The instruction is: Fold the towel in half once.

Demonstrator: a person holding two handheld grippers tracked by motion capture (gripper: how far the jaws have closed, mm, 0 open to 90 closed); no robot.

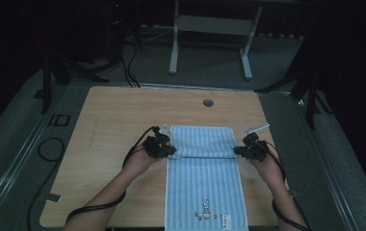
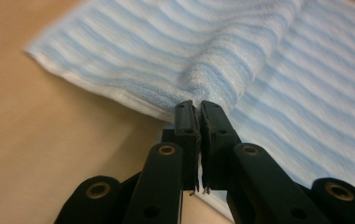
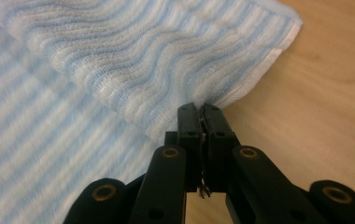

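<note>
A light blue striped towel (image 1: 205,187) lies lengthwise on the wooden table (image 1: 118,120), with a small rabbit motif near its front end. My left gripper (image 1: 171,150) is shut on the towel's left edge, and my right gripper (image 1: 236,151) is shut on its right edge. A raised ridge of cloth runs between them. In the left gripper view the jaws (image 2: 197,105) pinch a bunched fold of towel (image 2: 166,56) that lies over a lower layer. The right gripper view shows the same pinch (image 3: 197,107) on the towel (image 3: 119,56) close to a white-hemmed corner.
A round cable hole (image 1: 208,102) sits in the table behind the towel. Bare wood lies to the towel's left and a narrower strip to its right. Black cables (image 1: 51,149) loop on the floor at the left. White desk legs (image 1: 174,48) stand farther back.
</note>
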